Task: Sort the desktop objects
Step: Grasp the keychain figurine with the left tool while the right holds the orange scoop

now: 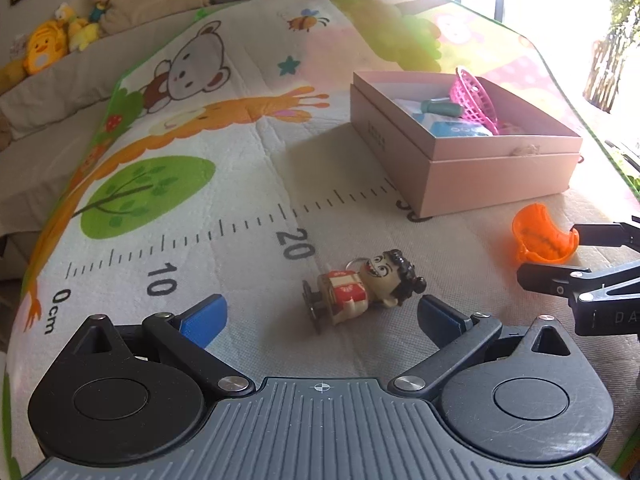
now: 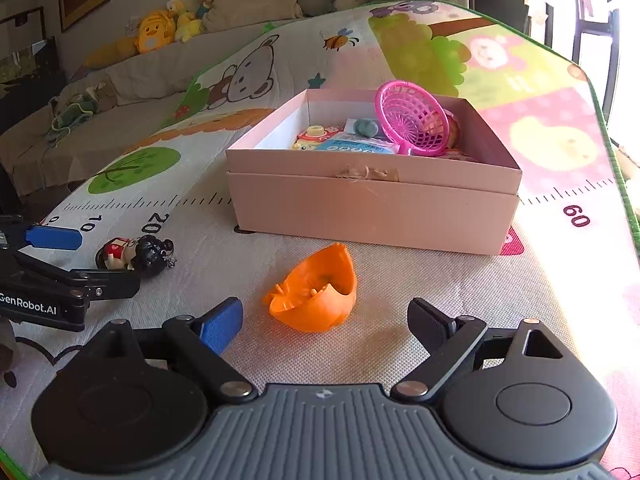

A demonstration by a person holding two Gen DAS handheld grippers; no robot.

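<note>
A small doll figure (image 1: 362,290) with black hair lies on its side on the play mat, just ahead of my left gripper (image 1: 322,314), which stands open with the doll level with its fingertips and touching neither. An orange plastic shell (image 2: 314,296) lies on the mat between the wide-open fingers of my right gripper (image 2: 324,320), clear of both pads. The shell (image 1: 544,238) and the right gripper's fingers (image 1: 556,280) also show at the right of the left wrist view. The doll (image 2: 136,254) and a left gripper finger (image 2: 54,237) show at the left of the right wrist view.
A pink cardboard box (image 2: 372,204) stands behind the shell, holding a pink mesh basket (image 2: 414,118), a blue pack and other small toys. The mat carries a printed ruler (image 1: 180,240). Plush toys (image 2: 160,32) sit on a sofa beyond the mat's far edge.
</note>
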